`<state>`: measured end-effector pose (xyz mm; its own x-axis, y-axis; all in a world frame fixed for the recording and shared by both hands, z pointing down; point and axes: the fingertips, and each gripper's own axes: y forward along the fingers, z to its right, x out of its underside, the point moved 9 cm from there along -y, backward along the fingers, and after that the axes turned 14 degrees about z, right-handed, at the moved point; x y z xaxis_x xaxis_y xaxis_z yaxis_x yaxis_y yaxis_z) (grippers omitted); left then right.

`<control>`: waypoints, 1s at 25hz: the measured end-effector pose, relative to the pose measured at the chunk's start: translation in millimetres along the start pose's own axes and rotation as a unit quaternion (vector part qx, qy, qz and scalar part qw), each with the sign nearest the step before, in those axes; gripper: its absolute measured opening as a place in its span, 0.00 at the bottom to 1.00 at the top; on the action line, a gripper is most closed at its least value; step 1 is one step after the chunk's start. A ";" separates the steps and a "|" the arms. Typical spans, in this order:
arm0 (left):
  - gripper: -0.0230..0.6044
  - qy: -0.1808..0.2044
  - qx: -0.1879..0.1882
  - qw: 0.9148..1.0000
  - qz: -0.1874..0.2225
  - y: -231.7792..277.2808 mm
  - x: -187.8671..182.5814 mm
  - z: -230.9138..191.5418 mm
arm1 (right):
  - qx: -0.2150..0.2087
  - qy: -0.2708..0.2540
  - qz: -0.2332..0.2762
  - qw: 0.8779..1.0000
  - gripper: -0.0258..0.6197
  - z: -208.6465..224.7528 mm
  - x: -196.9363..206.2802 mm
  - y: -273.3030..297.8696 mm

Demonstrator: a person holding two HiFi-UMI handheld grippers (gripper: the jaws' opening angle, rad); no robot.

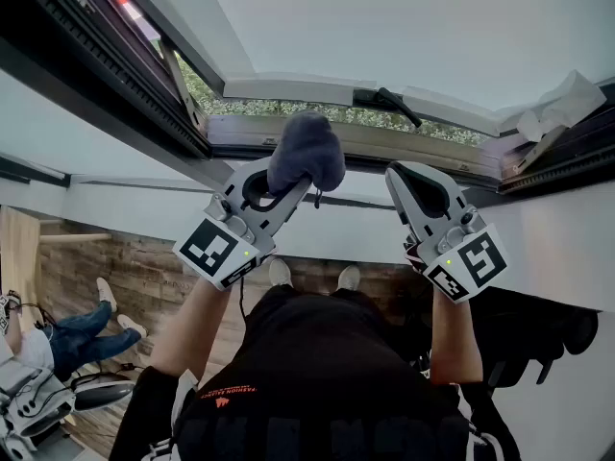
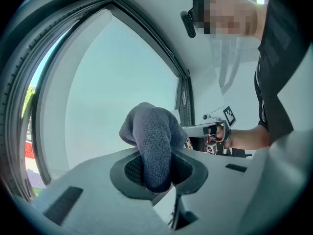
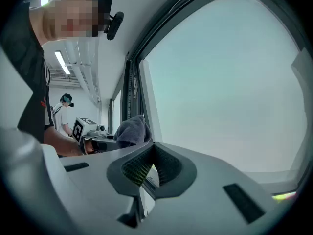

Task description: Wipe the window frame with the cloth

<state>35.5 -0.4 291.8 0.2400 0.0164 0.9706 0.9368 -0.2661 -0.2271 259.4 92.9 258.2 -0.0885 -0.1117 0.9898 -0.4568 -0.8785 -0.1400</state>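
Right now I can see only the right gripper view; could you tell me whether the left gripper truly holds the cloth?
Observer: Yes, the left gripper is shut on the grey cloth.
Operator: Thank you. Where is it relative to the frame?
Observer: The head view shows it raised at the window frame; contact is unclear.
Operator: Is anything else up there?
Observer: Crumpled white material sits at the frame's right end.

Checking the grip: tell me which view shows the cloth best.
The left gripper view: the cloth fills its centre, clamped in the left tongs. The head view shows it bunched by the window frame; the right gripper view shows only a small bit.
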 end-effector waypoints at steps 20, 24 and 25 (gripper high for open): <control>0.15 0.144 -0.109 0.983 0.027 -84.2 -89.8 -71.1 | -0.132 0.003 0.045 0.990 0.05 -51.0 -16.8 115.6; 0.15 0.176 -0.129 0.975 0.044 -99.1 -130.7 -86.1 | -0.151 0.008 0.049 0.987 0.05 -65.2 -18.3 136.8; 0.15 0.184 -0.133 0.973 0.049 -101.3 -139.9 -89.7 | -0.155 0.009 0.050 0.987 0.05 -67.6 -17.1 141.9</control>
<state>-115.8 -62.2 186.1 0.1712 -0.3544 0.9193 0.8039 -0.4892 -0.3383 136.3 1.6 219.6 -0.1622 -0.1799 0.9702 -0.6927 -0.6795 -0.2418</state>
